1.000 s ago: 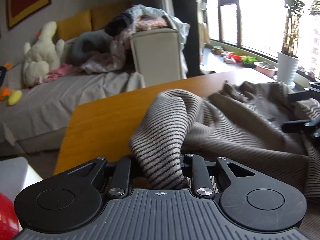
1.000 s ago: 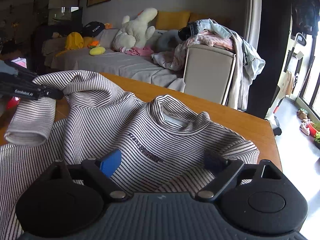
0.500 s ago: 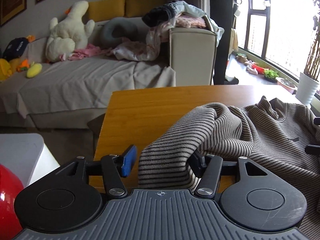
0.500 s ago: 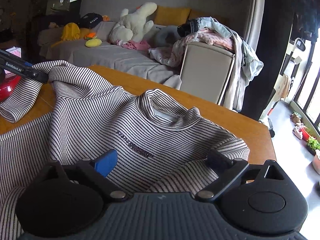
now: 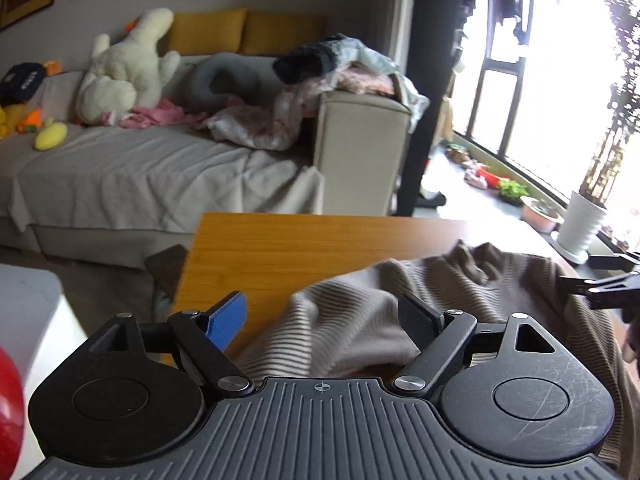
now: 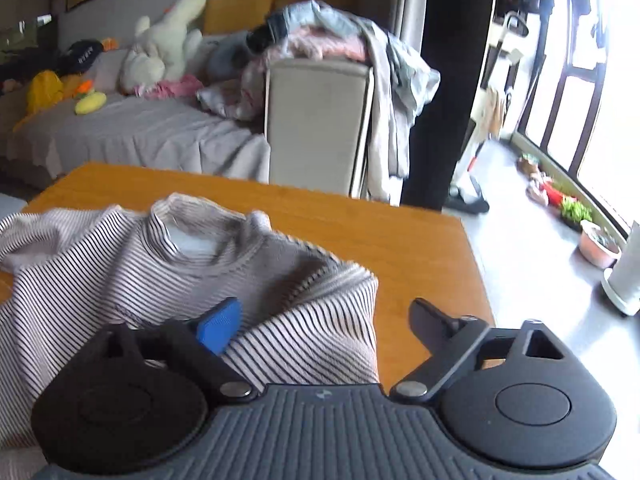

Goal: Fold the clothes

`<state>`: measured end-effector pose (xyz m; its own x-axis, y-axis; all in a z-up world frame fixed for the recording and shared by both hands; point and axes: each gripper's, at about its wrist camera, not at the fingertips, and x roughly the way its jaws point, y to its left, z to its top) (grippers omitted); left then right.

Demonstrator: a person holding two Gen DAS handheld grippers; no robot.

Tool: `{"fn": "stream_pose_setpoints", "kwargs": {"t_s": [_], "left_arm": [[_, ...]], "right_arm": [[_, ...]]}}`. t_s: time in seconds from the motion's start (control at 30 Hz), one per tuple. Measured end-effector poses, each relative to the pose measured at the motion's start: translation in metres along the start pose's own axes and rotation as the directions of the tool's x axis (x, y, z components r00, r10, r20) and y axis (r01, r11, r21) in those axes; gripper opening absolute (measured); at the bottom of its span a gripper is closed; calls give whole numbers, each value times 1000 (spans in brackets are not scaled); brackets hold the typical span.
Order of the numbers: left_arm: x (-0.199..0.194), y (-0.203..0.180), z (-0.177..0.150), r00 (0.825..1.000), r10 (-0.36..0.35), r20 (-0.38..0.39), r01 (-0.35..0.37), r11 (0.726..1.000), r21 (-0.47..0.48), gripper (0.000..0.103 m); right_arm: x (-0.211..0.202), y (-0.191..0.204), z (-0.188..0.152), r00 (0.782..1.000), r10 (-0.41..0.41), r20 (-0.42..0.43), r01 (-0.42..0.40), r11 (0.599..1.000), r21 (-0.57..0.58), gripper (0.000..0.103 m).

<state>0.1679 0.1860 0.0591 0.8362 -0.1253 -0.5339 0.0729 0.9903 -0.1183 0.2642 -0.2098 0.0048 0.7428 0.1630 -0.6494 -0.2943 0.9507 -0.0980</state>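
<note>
Nearest, over the tabletop's (image 5: 300, 244) front edge, the left gripper (image 5: 320, 304) has its jaws spread wide. They have just been opening. A bunched sleeve of the striped sweater (image 5: 460, 292) lies between them, and neither finger presses on it. Toward the tabletop's right side, the right gripper (image 6: 324, 306) has just been closing its jaws. In its own view they stand apart around the sweater's other folded sleeve end. The blue pad (image 6: 218, 330) is against the cloth, and the opposite finger is clear of it over bare wood.

The sweater lies rumpled across the middle of the tabletop. Its collar (image 6: 208, 220) points toward the far edge, and the far strip of wood is bare. Off the tabletop's left front corner, part of a red object (image 5: 8, 400) shows beside a white surface.

Beyond the tabletop's far edge stands a grey-covered sofa (image 5: 140, 172). A white plush toy (image 5: 128, 68) sits on it against yellow cushions. A heap of clothes (image 5: 340, 68) is piled on the sofa's armrest. Past the tabletop's right side, a white plant pot (image 5: 580, 224) stands by the bright window.
</note>
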Motion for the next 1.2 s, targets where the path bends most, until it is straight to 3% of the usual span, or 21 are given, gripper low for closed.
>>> {"fn": "stream_pose_setpoints", "kwargs": {"t_s": [0.03, 0.07, 0.1, 0.23, 0.3, 0.33, 0.4, 0.43, 0.5, 0.6, 0.63, 0.77, 0.8, 0.83, 0.87, 0.97, 1.03, 1.1, 1.17, 1.2], "left_arm": [[9, -12, -2, 1000, -31, -3, 31, 999, 25, 89], [19, -25, -4, 998, -66, -4, 66, 997, 44, 89], [29, -38, -6, 995, -100, -5, 100, 993, 62, 91], [49, -69, -20, 981, -194, -5, 194, 981, 22, 96], [51, -80, -33, 979, -204, 1, 204, 979, 21, 96], [51, -86, -43, 986, -166, -1, 166, 984, 68, 96], [48, -92, -55, 993, -122, 7, 120, 984, 128, 96], [45, -94, -57, 993, -113, 14, 110, 983, 144, 98], [40, -96, -61, 995, -97, 28, 91, 980, 175, 101], [44, -99, -60, 994, -107, 3, 104, 976, 193, 101], [46, -99, -60, 994, -111, -10, 111, 974, 196, 101], [48, -102, -61, 992, -122, -33, 127, 969, 211, 101], [47, -102, -61, 992, -121, -31, 125, 968, 219, 101], [45, -104, -63, 993, -118, -33, 122, 965, 231, 101], [44, -104, -64, 993, -110, -35, 115, 963, 243, 101], [39, -106, -70, 996, -85, -34, 91, 954, 284, 101], [36, -110, -73, 997, -75, -29, 80, 943, 323, 101], [34, -115, -75, 998, -65, -25, 70, 930, 360, 101], [35, -117, -76, 998, -60, -27, 66, 926, 372, 101], [35, -116, -75, 998, -60, -28, 66, 928, 366, 101]], "right_arm": [[9, 1, -1, 1000, 12, -21, -12, 1000, -11, 38], [10, 6, 4, 1000, 5, -4, -5, 999, -51, 22], [10, 11, 10, 1000, -4, 20, 6, 996, -94, 15], [-8, 23, 32, 986, -22, 165, 61, 971, -231, 14], [7, 17, 36, 987, -90, 135, 125, 951, -283, 15], [15, 13, 36, 986, -124, 110, 151, 945, -290, 17], [32, 4, 35, 980, -191, 57, 200, 932, -302, 31], [31, 1, 40, 979, -196, 64, 206, 940, -273, 33], [15, 5, 53, 982, -151, 114, 171, 966, -196, 36], [-2, 15, 75, 988, 37, 153, -26, 997, -74, 51], [-1, 21, 82, 977, 154, 146, -149, 988, -44, 53], [41, 65, 88, 950, 310, 39, -307, 950, -54, 53], [52, 76, 87, 948, 318, 12, -316, 946, -77, 48], [64, 88, 88, 946, 322, -27, -323, 940, -109, 32], [75, 100, 88, 944, 324, -68, -331, 933, -142, 5], [78, 114, 105, 965, 261, 36, -246, 942, -226, 2], [88, 110, 121, 984, 144, 103, -120, 970, -211, 0], [105, 98, 133, 994, 28, 110, -5, 979, -203, 0], [103, 77, 133, 995, 20, 100, -5, 990, -143, 1], [95, 69, 129, 993, 68, 97, -55, 990, -127, 2]]}}
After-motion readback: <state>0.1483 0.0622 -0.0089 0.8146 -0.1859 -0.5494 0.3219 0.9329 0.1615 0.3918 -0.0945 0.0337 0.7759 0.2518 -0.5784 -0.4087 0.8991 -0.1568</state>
